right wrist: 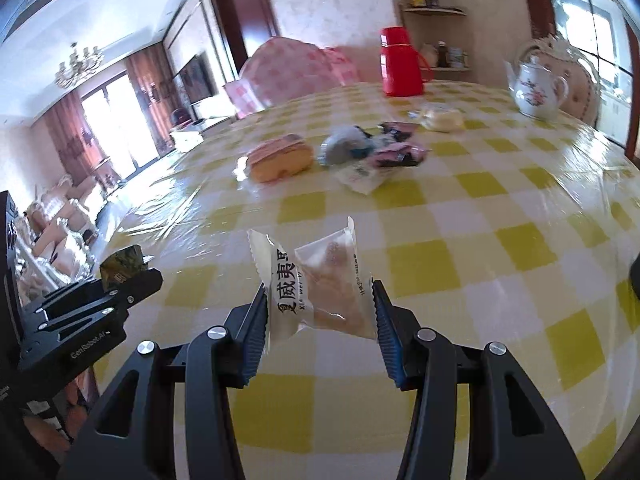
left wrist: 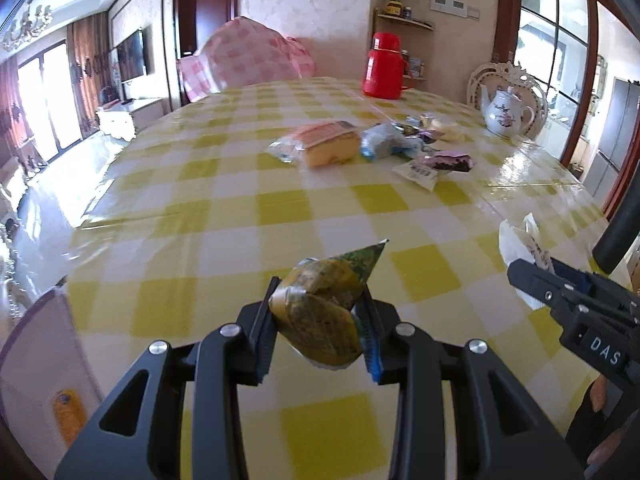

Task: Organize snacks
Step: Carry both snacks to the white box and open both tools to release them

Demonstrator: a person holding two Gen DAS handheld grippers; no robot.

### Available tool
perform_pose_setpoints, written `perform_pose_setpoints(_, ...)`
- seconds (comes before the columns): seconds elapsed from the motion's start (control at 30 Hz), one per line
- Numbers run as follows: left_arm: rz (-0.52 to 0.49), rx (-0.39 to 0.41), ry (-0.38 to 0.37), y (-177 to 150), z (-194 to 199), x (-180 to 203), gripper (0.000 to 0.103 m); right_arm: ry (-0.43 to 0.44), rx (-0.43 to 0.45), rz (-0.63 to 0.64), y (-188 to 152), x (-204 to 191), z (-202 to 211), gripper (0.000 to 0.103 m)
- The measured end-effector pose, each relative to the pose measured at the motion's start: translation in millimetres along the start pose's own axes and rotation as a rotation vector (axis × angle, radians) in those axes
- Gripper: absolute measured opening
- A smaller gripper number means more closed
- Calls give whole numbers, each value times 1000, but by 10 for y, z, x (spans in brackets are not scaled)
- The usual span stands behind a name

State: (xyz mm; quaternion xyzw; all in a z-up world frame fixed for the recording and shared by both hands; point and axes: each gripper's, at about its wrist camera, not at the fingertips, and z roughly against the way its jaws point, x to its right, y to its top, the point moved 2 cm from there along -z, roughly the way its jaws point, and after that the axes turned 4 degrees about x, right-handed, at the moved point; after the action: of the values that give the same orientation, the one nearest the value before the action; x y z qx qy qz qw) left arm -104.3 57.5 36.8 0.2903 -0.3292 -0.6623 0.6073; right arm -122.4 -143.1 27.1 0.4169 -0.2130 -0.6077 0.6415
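Note:
My left gripper [left wrist: 318, 300] is shut on a green-and-gold snack packet [left wrist: 320, 312] and holds it above the checked table. My right gripper [right wrist: 318, 296] is shut on a white clear-windowed snack packet [right wrist: 316, 280] with Chinese print, also held above the table. Each gripper shows in the other's view: the right gripper [left wrist: 532, 276] with its white packet [left wrist: 520, 240] at the right, the left gripper [right wrist: 136, 276] with its green packet [right wrist: 120, 266] at the left. More snacks lie mid-table: a yellow cake packet [left wrist: 324, 144], a blue-white packet [left wrist: 384, 142], a dark pink-wrapped one [left wrist: 452, 160].
The table wears a yellow-and-white checked cloth [left wrist: 280, 208] under glossy plastic. A red thermos [left wrist: 384, 66] and a white floral teapot [left wrist: 506, 114] stand at the far side. A pink-covered chair [left wrist: 240, 56] sits beyond. A white container [left wrist: 40, 360] shows at lower left.

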Motion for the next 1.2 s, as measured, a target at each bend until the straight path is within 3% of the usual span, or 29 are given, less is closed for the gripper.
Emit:
perform_pose_setpoints(0.37, 25, -18, 73, -234, 295, -672, 36, 98, -17, 133, -120, -750, 38, 48)
perform_pose_setpoints(0.67, 78, -62, 166, -362, 469, -1384, 36, 214, -29, 309, -302, -1600, 112, 48)
perform_pose_setpoints(1.0, 141, -106, 289, -496, 692, -2237, 36, 347, -78, 559, -737, -2653, 137, 48)
perform_pose_setpoints(1.2, 137, -162, 345, -623, 688, -2535, 36, 411, -116, 665, -1026, -3016, 135, 49)
